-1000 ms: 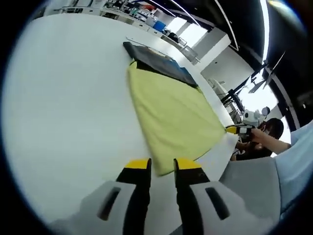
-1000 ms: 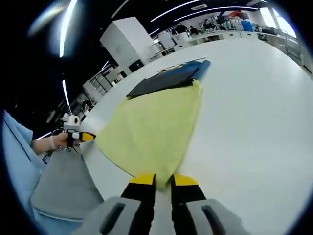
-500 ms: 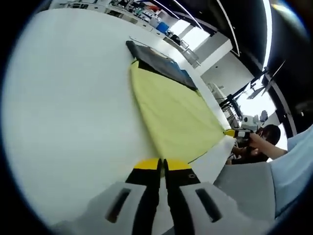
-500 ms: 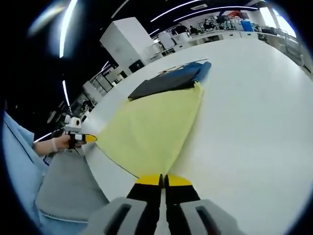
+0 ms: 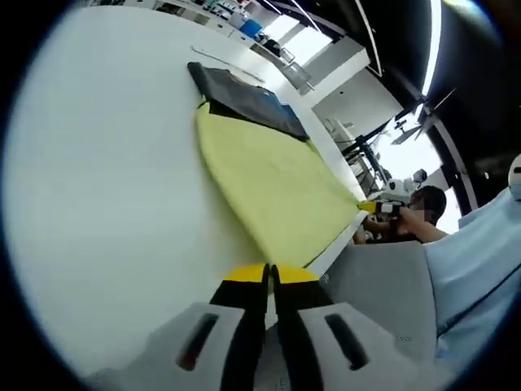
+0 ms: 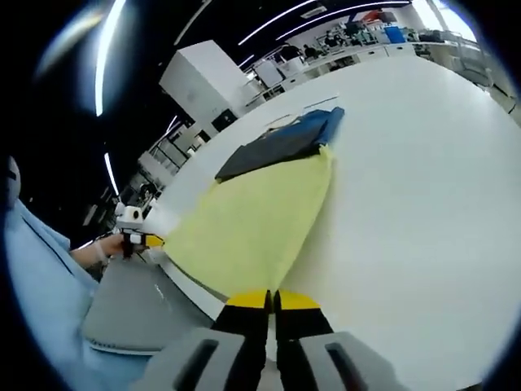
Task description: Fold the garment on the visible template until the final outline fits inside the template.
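A yellow-green garment lies spread on the white table, running from the near edge toward a dark grey and blue flat cloth at its far end. My left gripper is shut on one near corner of the garment. In the right gripper view the same garment narrows to my right gripper, which is shut on the other near corner. Each gripper shows in the other's view: the right gripper at the garment's tip, the left gripper at the table edge. The dark cloth lies beyond.
The table's near edge runs just under both held corners. Below it are the person's grey clothing and a light blue sleeve. Wide bare tabletop lies beside the garment. Desks and equipment stand far behind.
Both grippers, open a second ago, have shut on the garment's near corners. Both views have since tilted and drawn back slightly, with the near edge stretched between them.
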A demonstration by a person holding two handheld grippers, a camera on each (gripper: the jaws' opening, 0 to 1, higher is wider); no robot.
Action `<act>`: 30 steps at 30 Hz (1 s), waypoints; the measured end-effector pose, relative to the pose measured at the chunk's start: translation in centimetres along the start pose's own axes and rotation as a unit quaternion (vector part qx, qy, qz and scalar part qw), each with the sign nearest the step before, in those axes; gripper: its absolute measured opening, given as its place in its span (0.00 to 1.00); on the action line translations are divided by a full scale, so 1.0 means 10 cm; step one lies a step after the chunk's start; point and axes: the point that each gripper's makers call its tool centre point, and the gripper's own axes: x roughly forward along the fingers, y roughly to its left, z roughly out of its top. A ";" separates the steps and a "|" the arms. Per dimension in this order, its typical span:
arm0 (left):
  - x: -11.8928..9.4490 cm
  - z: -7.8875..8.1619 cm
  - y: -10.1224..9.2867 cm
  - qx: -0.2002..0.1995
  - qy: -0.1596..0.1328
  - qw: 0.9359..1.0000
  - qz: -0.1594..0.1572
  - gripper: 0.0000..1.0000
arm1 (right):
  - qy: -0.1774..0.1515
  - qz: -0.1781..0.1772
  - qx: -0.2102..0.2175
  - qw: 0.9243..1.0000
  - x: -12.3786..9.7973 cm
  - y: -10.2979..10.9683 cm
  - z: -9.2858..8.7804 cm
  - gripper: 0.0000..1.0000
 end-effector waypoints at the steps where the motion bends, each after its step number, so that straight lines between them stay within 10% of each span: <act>1: -0.01 -0.01 -0.01 -0.001 0.000 1.000 -0.001 0.00 | -0.001 -0.001 0.001 1.000 -0.02 0.01 -0.02 0.00; 20: -0.25 -0.25 -0.46 -0.014 0.045 0.998 -0.038 0.00 | 0.010 0.012 0.044 0.999 -0.23 0.20 -0.28 0.00; 30: -0.35 0.19 -0.54 -0.043 -0.041 0.996 -0.061 0.00 | -0.043 0.056 0.105 0.992 -0.33 0.39 0.13 0.00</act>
